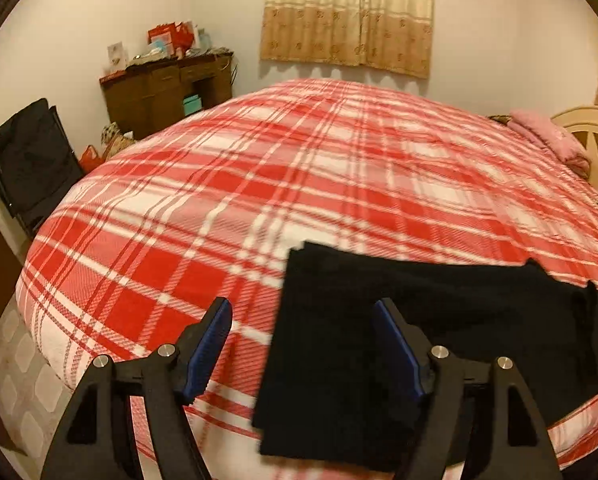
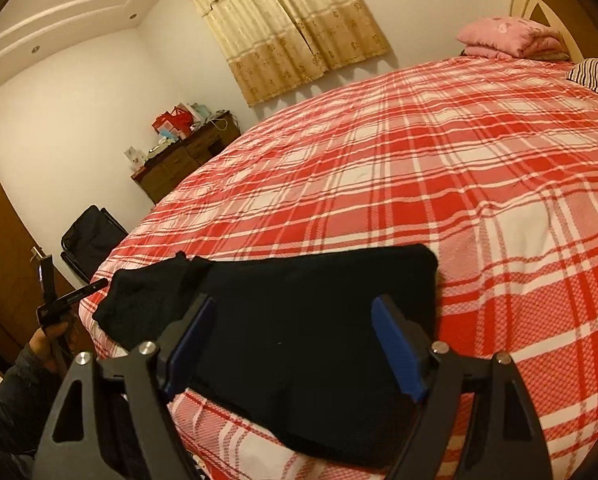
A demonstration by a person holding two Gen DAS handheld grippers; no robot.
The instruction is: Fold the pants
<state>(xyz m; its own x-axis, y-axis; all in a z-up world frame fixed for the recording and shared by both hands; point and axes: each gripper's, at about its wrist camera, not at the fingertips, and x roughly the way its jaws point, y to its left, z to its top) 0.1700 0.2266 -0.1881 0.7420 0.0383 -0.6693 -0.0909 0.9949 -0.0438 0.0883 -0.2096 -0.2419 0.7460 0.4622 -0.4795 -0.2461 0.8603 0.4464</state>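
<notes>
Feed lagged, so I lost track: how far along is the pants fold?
Done: the pants lie on the bed as a compact black bundle near its edge, apparently folded over. In hand: nothing; the left gripper and right gripper both hover with jaws open. Left: one end looks bunched and may need smoothing or another fold.

We see a flat black fabric pants bundle (image 2: 299, 344) on a red-and-white plaid bedspread (image 1: 299, 184). Blue ribbed pads (image 1: 209, 356) on black grippers, both views. Beige curtain w/ tan floral band (image 1: 347, 12), pink folded blanket (image 2: 507, 38), dark brown wooden desk (image 1: 167, 92), black-and-white striped pillow (image 2: 597, 74).
</notes>
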